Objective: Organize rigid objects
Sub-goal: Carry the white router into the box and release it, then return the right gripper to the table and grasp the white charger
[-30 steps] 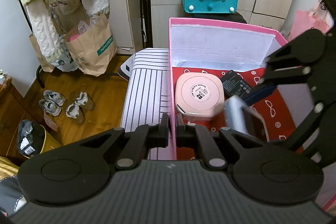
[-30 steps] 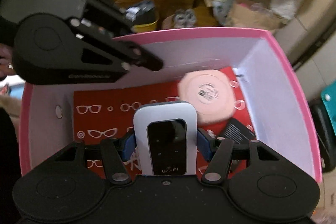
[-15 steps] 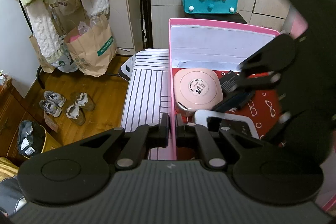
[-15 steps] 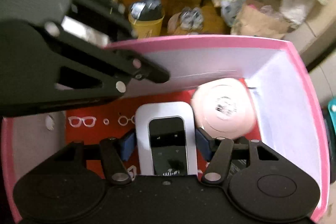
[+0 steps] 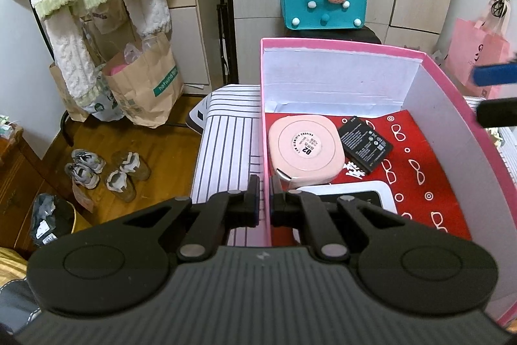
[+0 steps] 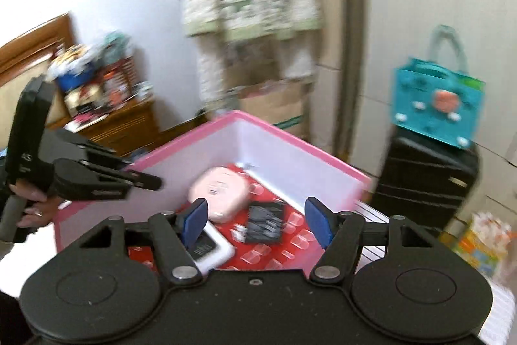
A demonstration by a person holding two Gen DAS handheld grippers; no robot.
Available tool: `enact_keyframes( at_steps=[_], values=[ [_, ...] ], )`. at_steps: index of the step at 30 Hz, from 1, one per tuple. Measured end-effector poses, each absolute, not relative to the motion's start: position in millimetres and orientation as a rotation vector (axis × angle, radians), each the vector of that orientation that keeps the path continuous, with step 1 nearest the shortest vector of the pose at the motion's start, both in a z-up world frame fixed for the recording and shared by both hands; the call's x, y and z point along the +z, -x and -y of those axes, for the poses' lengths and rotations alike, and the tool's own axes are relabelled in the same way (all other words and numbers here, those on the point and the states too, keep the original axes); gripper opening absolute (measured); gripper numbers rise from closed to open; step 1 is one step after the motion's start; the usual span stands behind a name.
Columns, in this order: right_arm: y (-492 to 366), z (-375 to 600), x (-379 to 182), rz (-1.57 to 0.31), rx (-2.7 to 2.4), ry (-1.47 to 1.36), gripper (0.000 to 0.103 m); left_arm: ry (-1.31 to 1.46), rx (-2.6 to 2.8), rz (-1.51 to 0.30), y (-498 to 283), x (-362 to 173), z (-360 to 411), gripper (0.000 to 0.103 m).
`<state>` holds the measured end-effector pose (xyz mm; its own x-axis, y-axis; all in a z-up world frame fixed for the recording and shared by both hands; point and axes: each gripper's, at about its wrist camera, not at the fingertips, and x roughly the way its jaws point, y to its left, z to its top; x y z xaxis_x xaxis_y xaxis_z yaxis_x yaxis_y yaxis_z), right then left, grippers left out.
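The left gripper (image 5: 264,199) pinches the pink box (image 5: 342,45) by its left wall. Inside lie a pink case (image 5: 305,147), a black battery (image 5: 365,144) beside it, and a white router (image 5: 381,193), probably light, stiff and smooth-sided. The right gripper (image 6: 255,222) is opening, empty, above the box.

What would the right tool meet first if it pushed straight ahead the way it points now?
Probably the black battery on the pink box floor; it lies between the opening, empty right tool tips, though blur makes depth uncertain.
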<state>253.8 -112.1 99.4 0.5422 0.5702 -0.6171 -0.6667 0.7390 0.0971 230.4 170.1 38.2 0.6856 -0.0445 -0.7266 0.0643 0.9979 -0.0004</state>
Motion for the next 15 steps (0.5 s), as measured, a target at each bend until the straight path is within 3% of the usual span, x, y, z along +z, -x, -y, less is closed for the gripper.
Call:
enact_keyframes(
  at_steps=[8,15],
  values=[
    [-210.5,182.7,75.2,-0.632,0.478,0.094,0.075,-0.101,-0.063,-0.803,-219.8,44.9,-162.7,0.006],
    [-180.5,211.4,11.1,-0.755,0.375,0.028,0.075,-0.13,-0.054,-0.795,-202.6,54.1,-160.6,0.006]
  ],
)
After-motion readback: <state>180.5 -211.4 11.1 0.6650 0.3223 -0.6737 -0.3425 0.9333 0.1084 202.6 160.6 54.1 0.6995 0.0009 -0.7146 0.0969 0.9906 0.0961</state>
